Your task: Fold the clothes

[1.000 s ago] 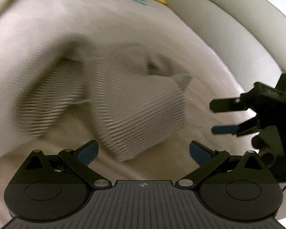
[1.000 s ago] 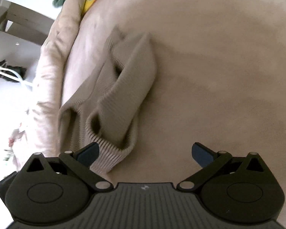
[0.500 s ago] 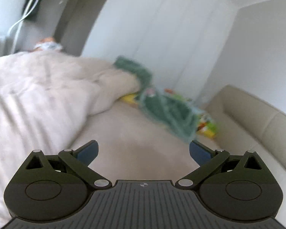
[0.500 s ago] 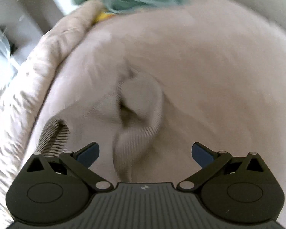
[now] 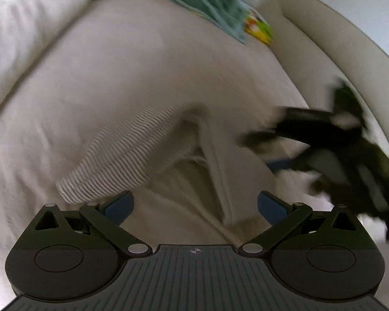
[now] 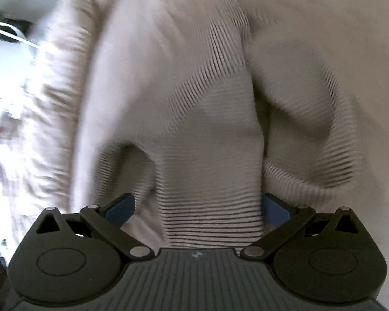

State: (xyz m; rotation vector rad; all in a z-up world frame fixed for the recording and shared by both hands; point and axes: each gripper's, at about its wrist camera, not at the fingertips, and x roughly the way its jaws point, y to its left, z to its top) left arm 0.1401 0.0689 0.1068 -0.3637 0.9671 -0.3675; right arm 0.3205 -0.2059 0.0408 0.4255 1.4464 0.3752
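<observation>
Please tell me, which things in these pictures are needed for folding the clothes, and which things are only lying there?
For the job:
- ribbed beige sweater
- left gripper, open
- right gripper, open, with sweater cloth between its fingers

Only lying there:
- green cloth
- colourful yellow item under it
- white blanket
- bed sheet beneath everything

Sweater (image 5: 132, 155) on bed (image 5: 122, 72); duvet (image 5: 20, 31) left, blanket (image 5: 215, 7) behind

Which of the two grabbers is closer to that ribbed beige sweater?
Right. The right gripper has the sweater between its open fingers; the left gripper hovers open just short of it.
</observation>
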